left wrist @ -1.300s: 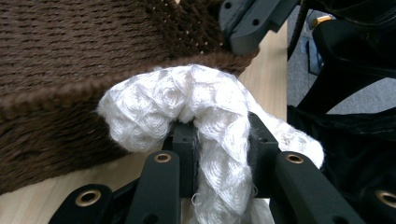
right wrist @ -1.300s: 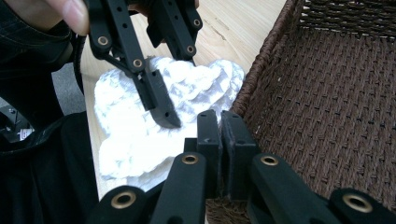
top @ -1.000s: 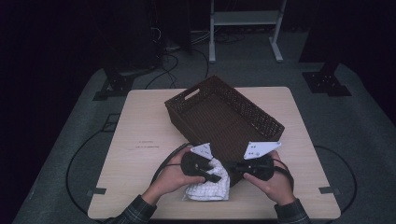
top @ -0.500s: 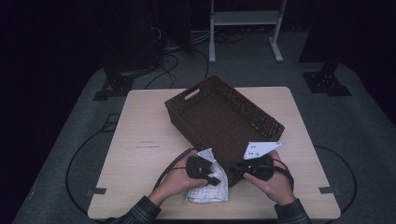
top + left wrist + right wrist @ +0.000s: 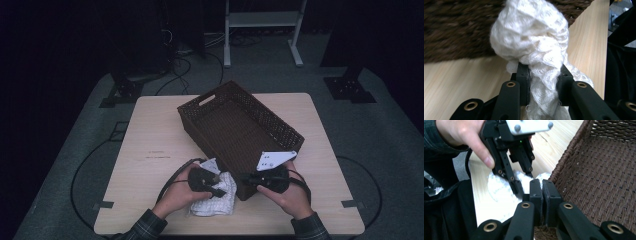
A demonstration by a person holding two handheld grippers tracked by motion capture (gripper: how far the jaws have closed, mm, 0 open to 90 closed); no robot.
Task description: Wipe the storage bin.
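A white knit cloth (image 5: 215,202) lies bunched on the wooden table (image 5: 150,130), just in front of the near corner of a dark brown wicker basket (image 5: 280,127). My left gripper (image 5: 219,190) is shut on the cloth. In the left gripper view its jaws pinch a twisted strand, and the cloth (image 5: 531,37) bulges above my left gripper (image 5: 541,75). My right gripper (image 5: 248,179) is shut with its pads together at the basket's near corner. The right gripper view has my right gripper (image 5: 542,186) beside the basket (image 5: 599,170), and the left gripper (image 5: 524,181) on the cloth (image 5: 499,187).
The basket sits slanted across the middle of the table with nothing in it. Bare wood lies to the left and at the far right (image 5: 320,150). Beyond the table are a white metal stand (image 5: 260,20) and cables on the grey floor.
My left gripper has sunk a little toward the table with the cloth still in its jaws. The right gripper and the basket have kept still.
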